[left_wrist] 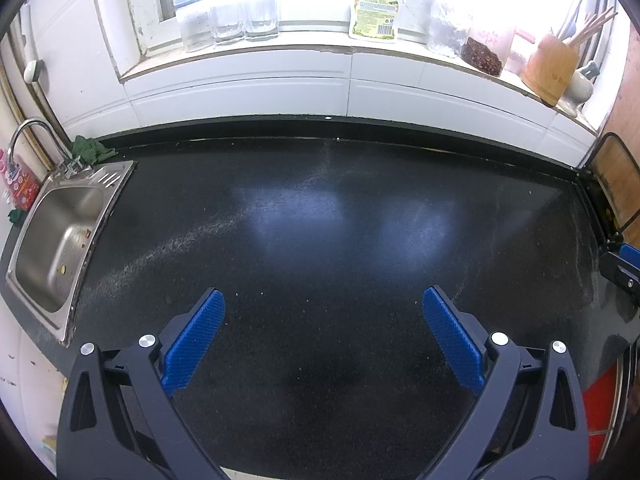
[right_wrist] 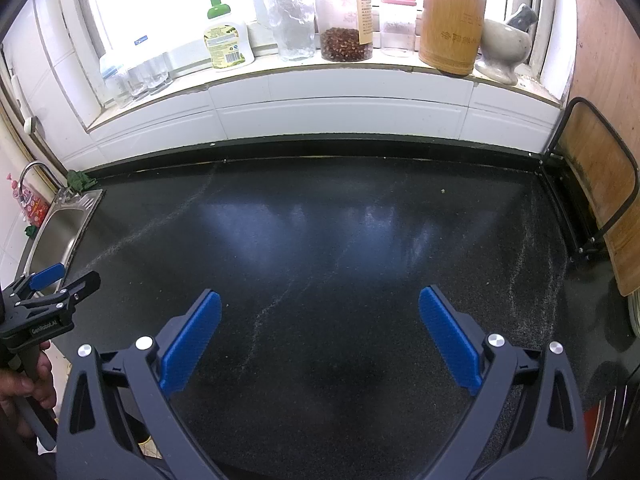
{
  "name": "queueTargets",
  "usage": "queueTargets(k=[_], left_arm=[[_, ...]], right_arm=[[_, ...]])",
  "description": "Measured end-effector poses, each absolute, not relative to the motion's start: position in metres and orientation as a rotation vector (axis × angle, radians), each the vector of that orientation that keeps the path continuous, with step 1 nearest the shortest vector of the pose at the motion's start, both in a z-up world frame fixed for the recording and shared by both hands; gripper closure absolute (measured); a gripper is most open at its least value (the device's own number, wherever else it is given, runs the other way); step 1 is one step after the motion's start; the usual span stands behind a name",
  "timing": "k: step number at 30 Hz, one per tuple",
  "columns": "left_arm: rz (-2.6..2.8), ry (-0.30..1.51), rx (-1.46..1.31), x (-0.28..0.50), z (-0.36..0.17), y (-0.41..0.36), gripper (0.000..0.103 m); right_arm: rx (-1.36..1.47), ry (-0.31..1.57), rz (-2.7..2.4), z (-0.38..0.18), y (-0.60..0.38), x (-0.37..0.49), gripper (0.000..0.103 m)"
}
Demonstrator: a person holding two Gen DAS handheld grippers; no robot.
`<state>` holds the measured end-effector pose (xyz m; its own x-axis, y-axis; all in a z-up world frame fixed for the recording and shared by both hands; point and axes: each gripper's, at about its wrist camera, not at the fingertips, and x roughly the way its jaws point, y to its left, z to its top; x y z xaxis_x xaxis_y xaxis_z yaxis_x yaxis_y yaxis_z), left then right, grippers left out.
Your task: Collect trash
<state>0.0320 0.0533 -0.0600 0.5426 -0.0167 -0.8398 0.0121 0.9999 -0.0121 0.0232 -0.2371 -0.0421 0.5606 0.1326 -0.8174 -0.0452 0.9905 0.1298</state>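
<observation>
Left gripper (left_wrist: 324, 300), right gripper (right_wrist: 320, 300) — both spread wide, holding nothing; crumb (right_wrist: 443, 191) on counter (right_wrist: 320, 220) — well beyond the right gripper.

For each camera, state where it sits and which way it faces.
Left wrist: on the left gripper, above the counter, facing the windowsill; own open fingers show, the right gripper at the far right edge.
Right wrist: on the right gripper, further right, facing the same windowsill; own open fingers, the left gripper and a hand show.
Shared: sink, soap bottle, bamboo holder.
</observation>
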Motion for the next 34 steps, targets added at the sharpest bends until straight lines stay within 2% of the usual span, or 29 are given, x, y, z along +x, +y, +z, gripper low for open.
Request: queueTargets(k=[27, 34], left_arm=[[-0.027, 0.966, 0.055, 0.039, -0.060, 0.042, 0.007], [-0.094, 0.979, 0.036, 0.053, -0.092, 0.037, 0.007]], right_arm=[[0.112, 0.994, 0.111, -0.055, -0.250, 0.034, 0.007], [0.101, 0.992, 0.122, -0.084, -0.266, 0.046, 0.007]])
